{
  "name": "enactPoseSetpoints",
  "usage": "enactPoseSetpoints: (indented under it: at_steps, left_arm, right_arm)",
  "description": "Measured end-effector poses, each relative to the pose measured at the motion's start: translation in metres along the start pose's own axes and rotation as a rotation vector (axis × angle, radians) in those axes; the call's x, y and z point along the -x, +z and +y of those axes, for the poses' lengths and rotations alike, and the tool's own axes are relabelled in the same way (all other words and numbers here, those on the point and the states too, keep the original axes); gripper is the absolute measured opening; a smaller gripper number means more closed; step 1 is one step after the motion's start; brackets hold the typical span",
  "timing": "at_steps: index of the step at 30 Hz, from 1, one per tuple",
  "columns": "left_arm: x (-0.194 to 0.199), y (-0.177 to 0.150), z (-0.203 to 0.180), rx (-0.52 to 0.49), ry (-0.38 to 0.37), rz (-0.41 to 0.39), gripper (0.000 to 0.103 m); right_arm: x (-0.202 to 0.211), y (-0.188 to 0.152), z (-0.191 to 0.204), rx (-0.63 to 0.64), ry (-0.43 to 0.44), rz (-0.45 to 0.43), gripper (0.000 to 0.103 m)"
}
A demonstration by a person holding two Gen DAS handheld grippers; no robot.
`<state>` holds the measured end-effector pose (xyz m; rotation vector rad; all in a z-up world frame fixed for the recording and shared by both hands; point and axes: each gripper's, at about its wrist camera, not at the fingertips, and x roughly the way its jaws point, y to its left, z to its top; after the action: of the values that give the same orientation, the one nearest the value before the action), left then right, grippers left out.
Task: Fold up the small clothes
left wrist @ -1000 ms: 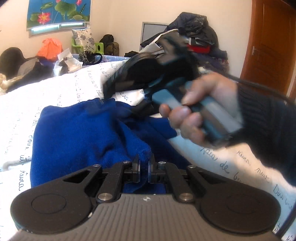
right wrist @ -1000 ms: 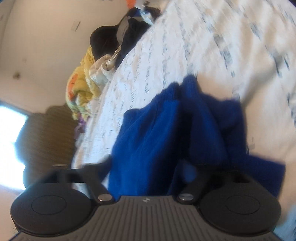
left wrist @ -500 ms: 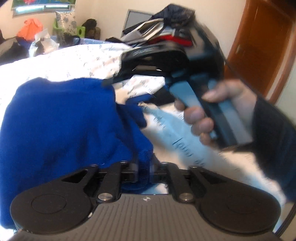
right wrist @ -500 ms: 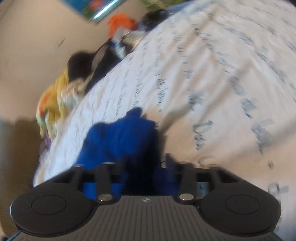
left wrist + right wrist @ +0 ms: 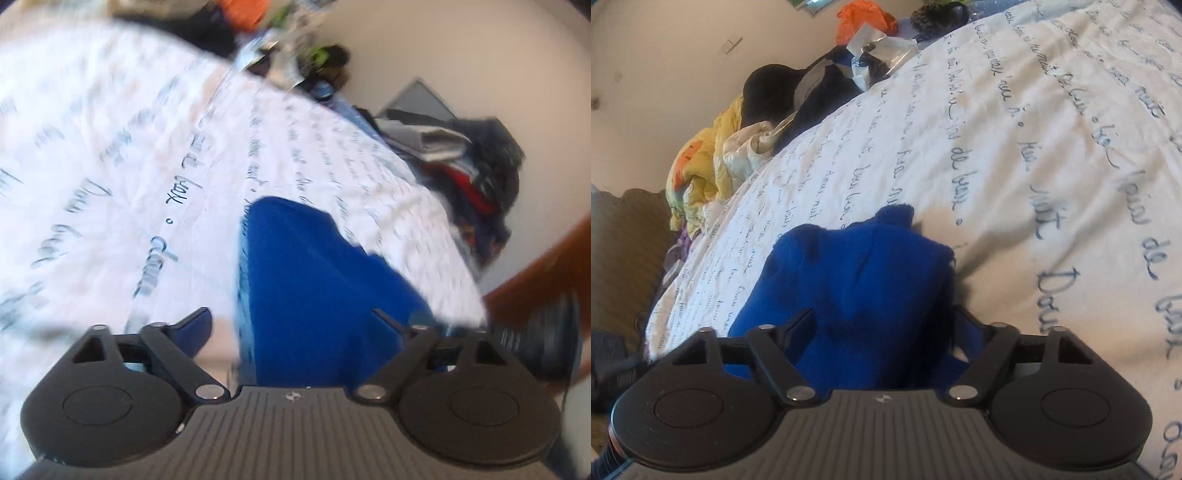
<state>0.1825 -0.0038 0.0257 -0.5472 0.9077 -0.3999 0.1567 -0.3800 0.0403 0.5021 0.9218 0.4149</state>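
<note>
Lying bunched on the printed sheet (image 5: 1052, 147), right between both spread-wide grippers, left (image 5: 291, 321) (jaws just opening) and right (image 5: 882, 321): blue garment (image 5: 857, 288), released. Probably unfolding if nudged, though blurred leftward.

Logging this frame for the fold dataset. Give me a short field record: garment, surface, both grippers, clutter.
garment: blue knit garment, bunched, lying on the bed
surface: white bedsheet printed with handwriting
left gripper: jaws apart, just been opening; garment lies between the fingers, not pinched
right gripper: jaws apart, opened within the last second; garment between the fingers, not pinched
clutter: pile of clothes at the far bed edge; yellow bedding beside the bed
</note>
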Motion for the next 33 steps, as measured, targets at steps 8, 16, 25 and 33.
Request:
enactPoseSetpoints:
  at_steps: [8,16,25,33]
  left_arm:
    - [0.009,0.028,-0.009,-0.136,0.021,-0.086,0.01]
    - [0.015,0.084,0.009,-0.207,0.221,-0.071,0.024]
    - [0.086,-0.033,0.049,-0.054,0.018,0.044,0.069]
    - [0.047,-0.018,0.029,-0.061,0.025,0.137,0.011]
  right_arm:
    - [-0.005,0.001,0.028,0.044,0.028,-0.028,0.022]
    - [-0.052,0.031,0.067,-0.057,0.044,-0.041,0.068]
    - [0.022,-0.039,0.057,-0.033,0.067,-0.014,0.073]
    - [-0.022,-0.061,0.058,-0.103,0.101,0.118,0.021]
